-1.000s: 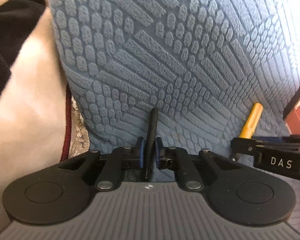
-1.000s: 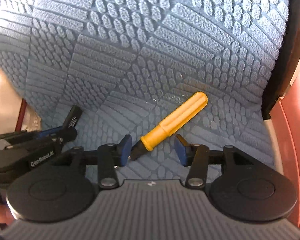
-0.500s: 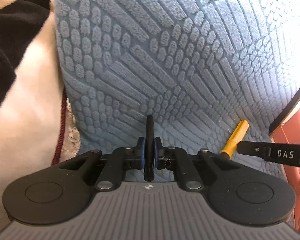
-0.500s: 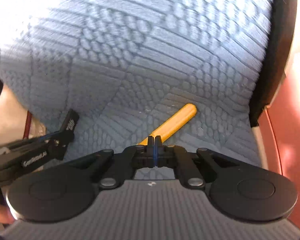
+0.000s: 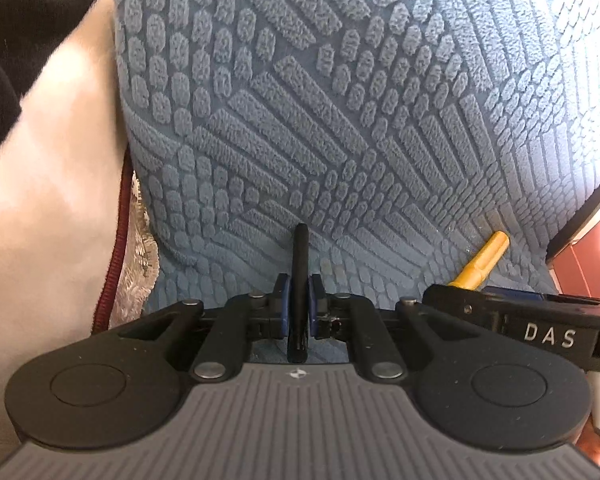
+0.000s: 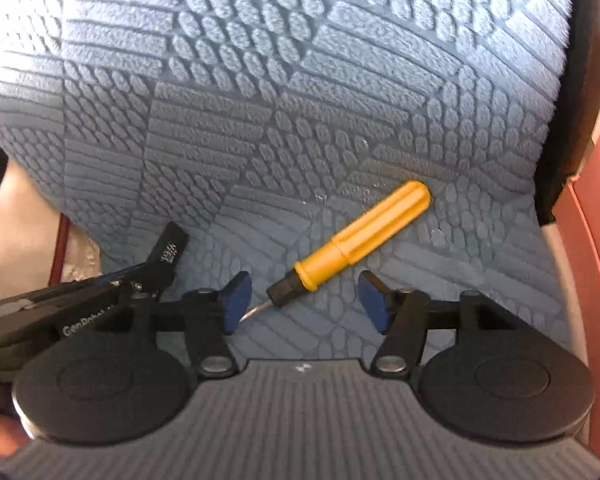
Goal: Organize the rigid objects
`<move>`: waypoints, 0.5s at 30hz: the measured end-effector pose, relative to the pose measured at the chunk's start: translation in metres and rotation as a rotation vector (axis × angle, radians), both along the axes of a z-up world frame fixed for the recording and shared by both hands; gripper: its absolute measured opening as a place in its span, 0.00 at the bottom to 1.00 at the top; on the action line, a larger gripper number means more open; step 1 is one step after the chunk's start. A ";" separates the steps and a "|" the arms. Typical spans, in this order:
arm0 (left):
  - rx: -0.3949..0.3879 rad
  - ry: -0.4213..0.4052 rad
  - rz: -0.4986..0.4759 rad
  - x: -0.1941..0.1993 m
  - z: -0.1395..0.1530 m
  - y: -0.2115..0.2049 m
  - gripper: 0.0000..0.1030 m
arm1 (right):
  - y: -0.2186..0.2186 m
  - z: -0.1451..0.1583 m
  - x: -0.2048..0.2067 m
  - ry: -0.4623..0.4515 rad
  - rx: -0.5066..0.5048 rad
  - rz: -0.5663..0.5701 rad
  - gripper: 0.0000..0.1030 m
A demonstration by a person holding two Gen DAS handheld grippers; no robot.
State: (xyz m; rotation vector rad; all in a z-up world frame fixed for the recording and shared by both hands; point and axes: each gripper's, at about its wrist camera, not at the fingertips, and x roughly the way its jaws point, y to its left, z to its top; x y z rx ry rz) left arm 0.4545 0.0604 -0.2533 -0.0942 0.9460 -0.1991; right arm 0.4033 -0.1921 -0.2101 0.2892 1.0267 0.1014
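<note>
textured blue mat, reddish floor

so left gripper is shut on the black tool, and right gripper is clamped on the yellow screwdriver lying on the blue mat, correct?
Not quite. The right gripper isn't clamped: the right wrist view shows its jaws opening, pads clear of the yellow screwdriver, which lies free on the blue mat. The left gripper is indeed shut on the black tool.

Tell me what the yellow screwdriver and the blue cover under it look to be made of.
Yellow screwdriver: handle looks like moulded plastic, smooth with a slight sheen and ridges; black collar, thin shiny tip, probably metal. Blue cover: soft textile, likely plush fleece, matte, with raised fuzzy tufts in patterns.
</note>
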 end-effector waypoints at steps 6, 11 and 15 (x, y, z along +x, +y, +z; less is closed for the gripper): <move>-0.001 0.003 0.004 0.004 -0.008 -0.003 0.11 | 0.010 -0.009 0.008 -0.054 -0.027 0.005 0.63; -0.002 0.007 -0.005 0.004 -0.012 -0.006 0.11 | 0.028 -0.012 0.010 -0.059 -0.133 0.059 0.36; -0.010 0.002 -0.009 0.003 -0.011 -0.006 0.11 | 0.019 -0.008 0.013 -0.020 -0.075 0.027 0.30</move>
